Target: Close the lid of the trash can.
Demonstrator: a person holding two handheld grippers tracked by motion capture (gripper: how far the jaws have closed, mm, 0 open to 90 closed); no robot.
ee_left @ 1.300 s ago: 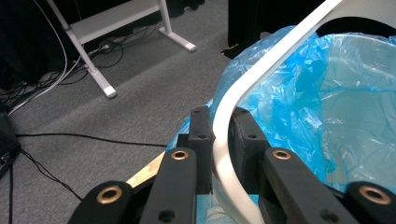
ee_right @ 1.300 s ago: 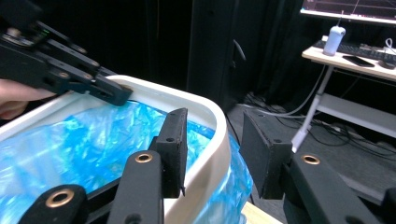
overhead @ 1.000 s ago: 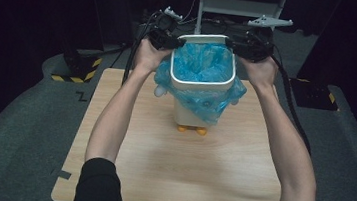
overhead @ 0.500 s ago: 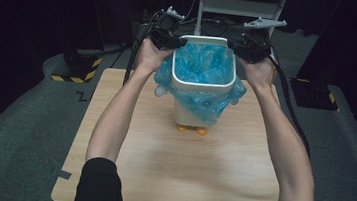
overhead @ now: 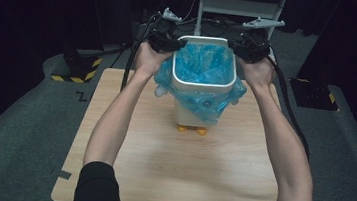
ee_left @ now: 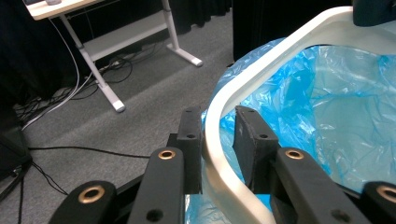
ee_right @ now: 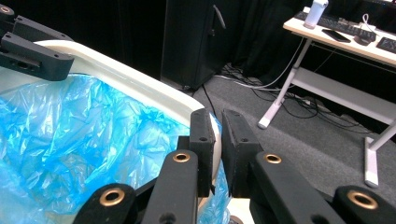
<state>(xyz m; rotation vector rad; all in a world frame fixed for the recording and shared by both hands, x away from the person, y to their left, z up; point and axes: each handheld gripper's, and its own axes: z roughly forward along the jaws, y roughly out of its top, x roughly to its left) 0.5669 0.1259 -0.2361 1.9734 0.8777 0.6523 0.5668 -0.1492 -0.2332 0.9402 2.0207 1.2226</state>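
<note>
A small white bin [overhead: 184, 115] with orange feet stands at the far middle of the wooden table [overhead: 169, 170]. A blue bag [overhead: 203, 65] lines it and hangs over its sides under a white rim ring [overhead: 199, 86]. My left gripper [overhead: 175, 44] is at the ring's far left corner. In the left gripper view its jaws [ee_left: 217, 114] straddle the ring [ee_left: 280, 60] and have just been opening, with a gap at the inner pad. My right gripper [overhead: 236, 45] is at the far right corner. Its jaws [ee_right: 218, 114] have just been closing and pinch the ring [ee_right: 130, 77].
Beyond the table lies grey carpet with cables. A white desk frame [ee_left: 107, 88] stands behind, a desk [ee_right: 345, 46] with keyboards to the right, and a black cabinet [ee_right: 196, 42]. A yellow-and-black striped block [overhead: 77, 67] lies on the floor at the left.
The ring's near edge has sunk slightly on the bin. The left jaws stand a little wider. Both hands stay at the far corners.
</note>
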